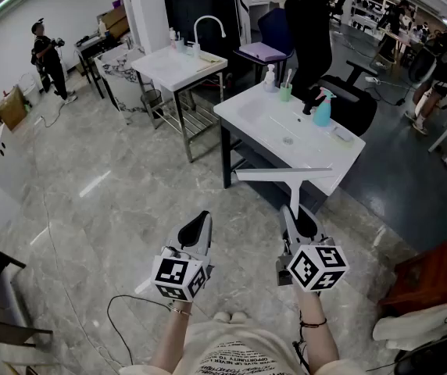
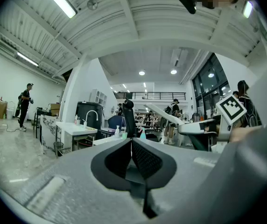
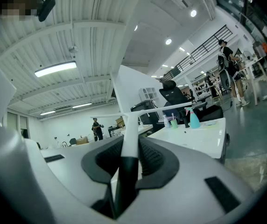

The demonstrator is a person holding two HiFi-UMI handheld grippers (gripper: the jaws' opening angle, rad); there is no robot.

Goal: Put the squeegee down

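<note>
White squeegee is clamped by its handle in your right gripper, blade toward the counter for setting down; your left gripper is closed, empty.

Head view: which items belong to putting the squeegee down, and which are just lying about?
Job: squeegee; right claw, shut on its handle; near sink top, probable landing spot.
Lying about: spray bottle; green cup; soap bottle; black chair; far sink; left claw, shut, empty.

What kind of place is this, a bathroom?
Probably a workshop or test hall, not a bathroom: near sink and far sink stand on bare frames, by an office chair, under a strip light.
</note>
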